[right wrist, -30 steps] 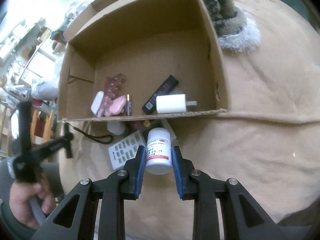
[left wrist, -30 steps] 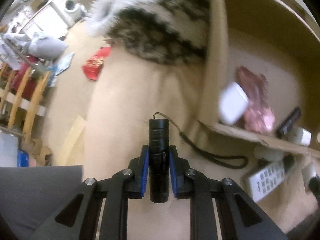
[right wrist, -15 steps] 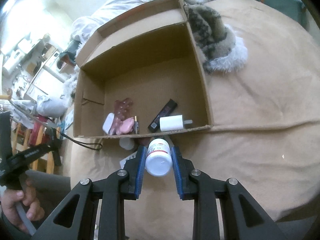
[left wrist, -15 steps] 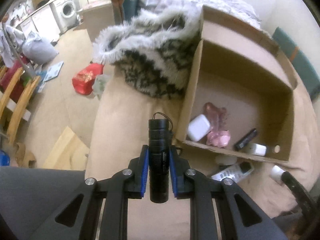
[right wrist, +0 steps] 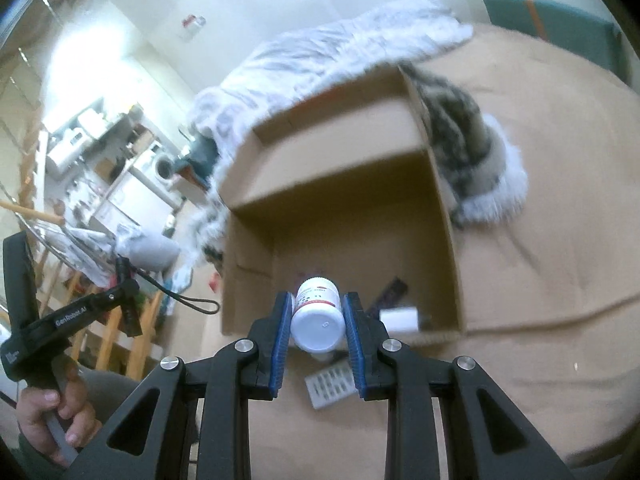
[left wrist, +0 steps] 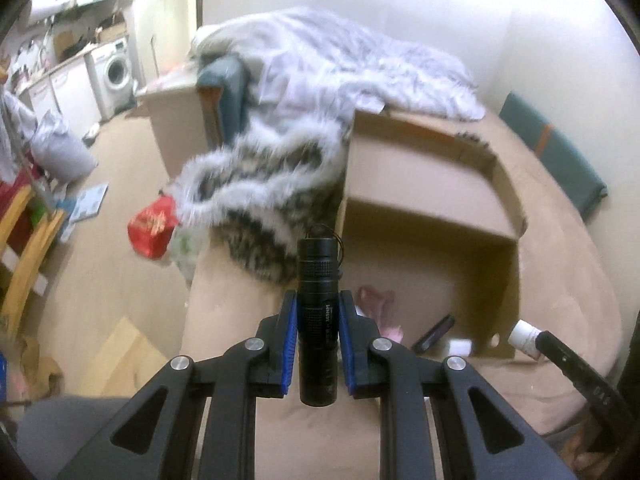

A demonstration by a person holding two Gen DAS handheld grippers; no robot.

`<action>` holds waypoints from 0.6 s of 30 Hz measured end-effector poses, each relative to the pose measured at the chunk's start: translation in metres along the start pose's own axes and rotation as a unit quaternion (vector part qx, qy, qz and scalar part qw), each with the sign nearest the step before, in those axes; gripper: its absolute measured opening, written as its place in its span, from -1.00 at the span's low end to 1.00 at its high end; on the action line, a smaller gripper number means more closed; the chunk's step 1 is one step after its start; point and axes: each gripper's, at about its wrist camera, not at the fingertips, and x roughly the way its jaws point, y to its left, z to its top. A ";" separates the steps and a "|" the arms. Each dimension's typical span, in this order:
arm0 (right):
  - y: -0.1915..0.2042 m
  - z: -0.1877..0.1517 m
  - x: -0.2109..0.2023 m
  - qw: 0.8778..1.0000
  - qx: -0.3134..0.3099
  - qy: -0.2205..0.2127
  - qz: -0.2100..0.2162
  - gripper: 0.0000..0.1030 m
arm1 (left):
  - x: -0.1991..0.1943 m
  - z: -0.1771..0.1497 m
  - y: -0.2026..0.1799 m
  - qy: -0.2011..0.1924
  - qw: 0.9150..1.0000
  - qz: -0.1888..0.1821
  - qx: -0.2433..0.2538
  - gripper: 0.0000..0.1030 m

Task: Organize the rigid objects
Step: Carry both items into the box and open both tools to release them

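Note:
My left gripper (left wrist: 318,304) is shut on a black flashlight (left wrist: 319,300), held upright in the air with its wrist cord trailing behind. My right gripper (right wrist: 318,312) is shut on a white pill bottle (right wrist: 318,318) with a red and white label, its base toward the camera. Both hang in front of an open cardboard box (left wrist: 424,208) (right wrist: 344,184) on a tan bed cover. The box holds a pink item (left wrist: 376,300), a black bar (left wrist: 434,334) (right wrist: 390,292) and a white charger (right wrist: 400,318). The bottle's cap (left wrist: 524,336) shows at the right of the left wrist view.
A white remote (right wrist: 332,384) lies on the cover in front of the box. A fur-trimmed patterned throw (left wrist: 256,200) (right wrist: 472,160) drapes beside the box. A hand (right wrist: 48,424) grips the left tool's handle. A red bag (left wrist: 154,226) lies on the floor at left.
Both grippers have risen and tilted up, so the box and room now show from higher and farther back. The flashlight and the bottle stay clamped as before.

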 end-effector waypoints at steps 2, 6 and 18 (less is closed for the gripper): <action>0.003 0.010 -0.002 1.000 -0.003 -0.011 0.003 -0.45 | -0.005 0.009 -0.005 -0.015 1.000 -0.001 0.007 -0.66; 0.006 0.027 0.000 1.000 -0.013 -0.021 -0.001 -0.45 | -0.007 0.025 -0.011 -0.038 0.999 -0.003 0.004 -0.66; -0.011 0.068 0.034 1.000 -0.010 -0.025 -0.015 -0.45 | 0.013 0.070 -0.043 -0.067 0.997 -0.029 0.023 -0.66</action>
